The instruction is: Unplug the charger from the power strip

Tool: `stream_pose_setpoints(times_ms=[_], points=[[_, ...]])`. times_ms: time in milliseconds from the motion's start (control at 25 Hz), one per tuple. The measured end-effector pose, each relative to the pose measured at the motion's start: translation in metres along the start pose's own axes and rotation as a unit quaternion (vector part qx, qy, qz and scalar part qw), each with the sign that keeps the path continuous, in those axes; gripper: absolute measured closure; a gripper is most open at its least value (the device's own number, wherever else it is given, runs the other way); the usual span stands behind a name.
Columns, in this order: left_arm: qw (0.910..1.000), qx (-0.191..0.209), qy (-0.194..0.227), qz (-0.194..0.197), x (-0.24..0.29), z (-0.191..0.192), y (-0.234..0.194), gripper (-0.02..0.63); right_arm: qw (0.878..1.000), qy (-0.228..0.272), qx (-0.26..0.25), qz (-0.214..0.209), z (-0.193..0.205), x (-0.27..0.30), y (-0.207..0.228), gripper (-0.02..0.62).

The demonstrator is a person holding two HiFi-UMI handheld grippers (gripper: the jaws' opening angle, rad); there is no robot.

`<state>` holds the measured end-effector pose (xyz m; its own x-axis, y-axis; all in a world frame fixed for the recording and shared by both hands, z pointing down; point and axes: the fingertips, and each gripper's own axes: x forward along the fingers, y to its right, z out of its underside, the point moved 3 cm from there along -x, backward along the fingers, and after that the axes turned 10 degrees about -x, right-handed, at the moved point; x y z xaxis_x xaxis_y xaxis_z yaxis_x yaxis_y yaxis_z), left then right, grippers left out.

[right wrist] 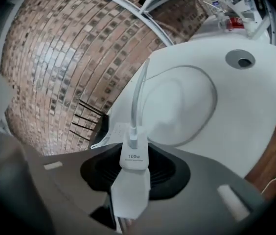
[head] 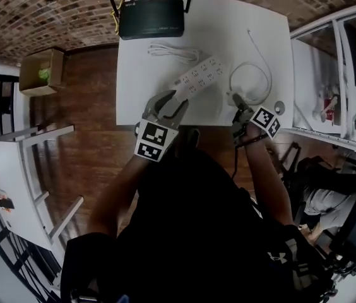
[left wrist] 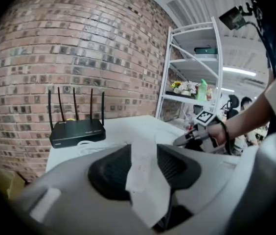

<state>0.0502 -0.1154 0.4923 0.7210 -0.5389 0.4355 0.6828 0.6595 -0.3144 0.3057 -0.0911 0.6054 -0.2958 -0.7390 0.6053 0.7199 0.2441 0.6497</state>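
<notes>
A white power strip (head: 202, 76) lies aslant in the middle of the white table (head: 134, 87). Its near end sits between the pads of my left gripper (head: 168, 106), and in the left gripper view the strip (left wrist: 145, 155) fills the gap of the left gripper (left wrist: 145, 173). To the right of the strip, my right gripper (head: 238, 106) is shut on the white charger (head: 233, 98). The charger (right wrist: 133, 156), marked 100w, stands clear of the strip (right wrist: 116, 131), held in the right gripper (right wrist: 135, 173). Its white cable (right wrist: 177, 102) loops over the table.
A black router (head: 151, 19) with antennas stands at the table's far edge, with a coiled white cord (head: 173, 52) in front of it. A round cable hole (head: 279, 106) is near the right edge. White shelves (head: 355, 74) stand to the right; a cardboard box (head: 41, 71) sits on the floor to the left.
</notes>
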Motion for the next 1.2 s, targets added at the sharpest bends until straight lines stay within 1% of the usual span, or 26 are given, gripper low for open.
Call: stream_pose_setpoints(times_ms=[160, 280, 320, 400, 440, 520, 640, 720, 760, 800, 840, 880, 920, 960, 1000, 1040, 1080, 1160, 1200], points=[[0.9998, -0.011, 0.013, -0.007, -0.018, -0.010, 0.012, 0.443, 0.999, -0.018, 0.019, 0.032, 0.008, -0.004, 0.023, 0.453], [0.9998, -0.010, 0.020, -0.001, -0.019, -0.018, 0.019, 0.445, 0.999, -0.019, 0.014, 0.044, 0.007, -0.005, 0.030, 0.451], [0.9997, -0.010, 0.020, 0.004, -0.017, -0.020, 0.021, 0.445, 0.998, -0.020, 0.010, 0.052, 0.006, -0.006, 0.032, 0.441], [0.9996, -0.020, 0.015, 0.017, -0.015, -0.023, 0.026, 0.445, 0.997, -0.023, 0.004, 0.072, 0.006, -0.011, 0.037, 0.381], [0.9994, -0.025, 0.011, 0.022, -0.013, -0.023, 0.028, 0.445, 0.996, -0.024, 0.001, 0.085, 0.007, -0.014, 0.040, 0.367], [0.9992, -0.027, 0.007, 0.027, -0.009, -0.023, 0.028, 0.445, 0.993, -0.024, -0.013, 0.112, 0.006, -0.024, 0.046, 0.345], [0.9992, -0.021, 0.006, 0.034, -0.003, -0.025, 0.027, 0.445, 0.987, -0.012, -0.042, 0.153, 0.001, -0.043, 0.051, 0.331], [0.9989, -0.025, 0.005, 0.040, -0.002, -0.026, 0.026, 0.445, 0.982, 0.001, -0.071, 0.174, -0.003, -0.056, 0.046, 0.331], [0.9987, -0.030, 0.004, 0.042, -0.002, -0.026, 0.025, 0.445, 0.980, 0.009, -0.090, 0.177, -0.005, -0.062, 0.039, 0.333], [0.9984, -0.035, 0.003, 0.044, -0.003, -0.027, 0.025, 0.445, 0.979, 0.018, -0.111, 0.172, -0.008, -0.067, 0.028, 0.337], [0.9980, -0.042, 0.003, 0.046, -0.005, -0.028, 0.025, 0.445, 0.978, 0.028, -0.134, 0.158, -0.011, -0.070, 0.013, 0.362], [0.9975, -0.050, 0.005, 0.050, -0.006, -0.030, 0.026, 0.445, 0.978, 0.037, -0.155, 0.135, -0.015, -0.072, -0.004, 0.396], [0.9967, -0.059, 0.007, 0.054, -0.007, -0.033, 0.028, 0.445, 0.978, 0.045, -0.174, 0.106, -0.017, -0.072, -0.024, 0.440], [0.9958, -0.068, 0.009, 0.060, -0.009, -0.036, 0.030, 0.449, 0.978, 0.050, -0.191, 0.073, -0.019, -0.072, -0.044, 0.498], [0.9948, -0.076, 0.013, 0.067, -0.011, -0.040, 0.033, 0.466, 0.976, 0.052, -0.208, 0.042, -0.019, -0.071, -0.064, 0.549], [0.9939, -0.082, 0.017, 0.072, -0.014, -0.044, 0.035, 0.485, 0.973, 0.051, -0.227, 0.015, -0.016, -0.070, -0.083, 0.566], [0.9931, -0.086, 0.023, 0.076, -0.018, -0.047, 0.038, 0.500, 0.968, 0.048, -0.246, -0.007, -0.013, -0.070, -0.101, 0.568], [0.9919, -0.091, 0.036, 0.081, -0.027, -0.055, 0.043, 0.538, 0.957, 0.047, -0.283, -0.045, -0.008, -0.071, -0.134, 0.574], [0.9913, -0.093, 0.042, 0.083, -0.031, -0.059, 0.046, 0.569, 0.951, 0.051, -0.298, -0.061, -0.007, -0.072, -0.149, 0.576]])
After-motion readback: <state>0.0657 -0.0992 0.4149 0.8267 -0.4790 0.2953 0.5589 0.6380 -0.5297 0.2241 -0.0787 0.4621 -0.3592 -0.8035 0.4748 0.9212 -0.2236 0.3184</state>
